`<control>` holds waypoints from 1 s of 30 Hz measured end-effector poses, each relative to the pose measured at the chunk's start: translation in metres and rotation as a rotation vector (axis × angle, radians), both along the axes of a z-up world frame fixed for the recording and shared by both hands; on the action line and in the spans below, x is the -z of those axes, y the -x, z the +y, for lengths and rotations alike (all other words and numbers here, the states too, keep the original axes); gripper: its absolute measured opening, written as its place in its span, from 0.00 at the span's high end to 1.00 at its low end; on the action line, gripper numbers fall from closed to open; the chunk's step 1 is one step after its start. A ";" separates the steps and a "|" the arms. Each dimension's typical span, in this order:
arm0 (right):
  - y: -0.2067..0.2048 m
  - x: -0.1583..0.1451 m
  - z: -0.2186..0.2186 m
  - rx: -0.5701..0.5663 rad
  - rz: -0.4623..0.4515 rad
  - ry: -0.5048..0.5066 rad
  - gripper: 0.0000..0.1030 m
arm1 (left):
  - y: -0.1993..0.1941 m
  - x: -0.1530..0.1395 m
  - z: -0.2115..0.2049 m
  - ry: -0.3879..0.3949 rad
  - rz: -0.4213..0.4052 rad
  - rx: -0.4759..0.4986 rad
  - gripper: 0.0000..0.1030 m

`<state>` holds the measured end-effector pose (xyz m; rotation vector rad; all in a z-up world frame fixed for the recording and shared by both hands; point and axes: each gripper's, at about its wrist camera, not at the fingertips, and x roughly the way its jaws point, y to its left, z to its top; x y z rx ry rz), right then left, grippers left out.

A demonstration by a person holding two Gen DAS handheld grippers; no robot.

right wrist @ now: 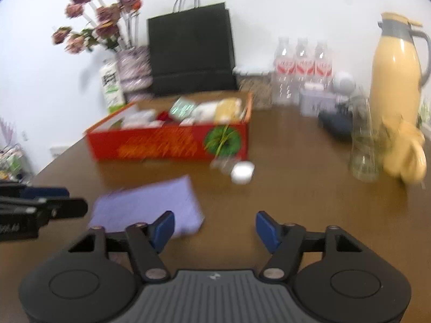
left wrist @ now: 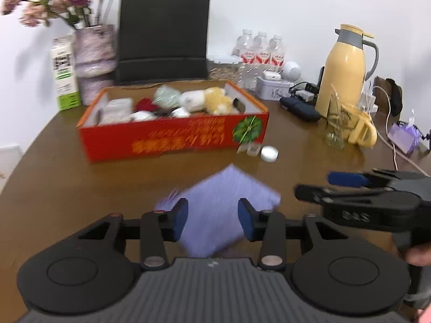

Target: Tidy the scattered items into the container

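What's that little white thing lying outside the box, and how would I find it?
Start at the long red cardboard box on the brown wooden table. Just off its corner with the green print lies a small round white cap, beside clear plastic bits; it is the only white item on the bare wood there.

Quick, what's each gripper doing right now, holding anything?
Left gripper: open, jaws around the purple cloth, pads not pressing it.
Right gripper: open, empty, with bare table between its jaws.

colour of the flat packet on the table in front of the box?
Light purple packet, plain as far as the blur allows; clearest in the left wrist view.
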<state>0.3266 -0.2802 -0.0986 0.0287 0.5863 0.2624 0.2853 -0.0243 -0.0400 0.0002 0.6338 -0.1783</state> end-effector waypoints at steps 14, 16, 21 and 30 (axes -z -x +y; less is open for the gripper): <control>-0.130 0.035 -0.005 -0.093 0.080 0.063 0.73 | -0.137 0.023 -0.044 0.042 0.126 0.110 0.79; -0.129 0.034 -0.010 -0.098 0.084 0.067 0.73 | -0.148 0.026 -0.055 0.034 0.139 0.108 0.79; -0.127 0.032 -0.033 -0.080 0.086 0.042 0.73 | -0.168 0.040 -0.077 0.044 0.171 0.085 0.83; -0.119 0.028 -0.051 -0.091 0.070 -0.050 0.74 | -0.174 0.049 -0.092 0.039 0.167 -0.029 0.98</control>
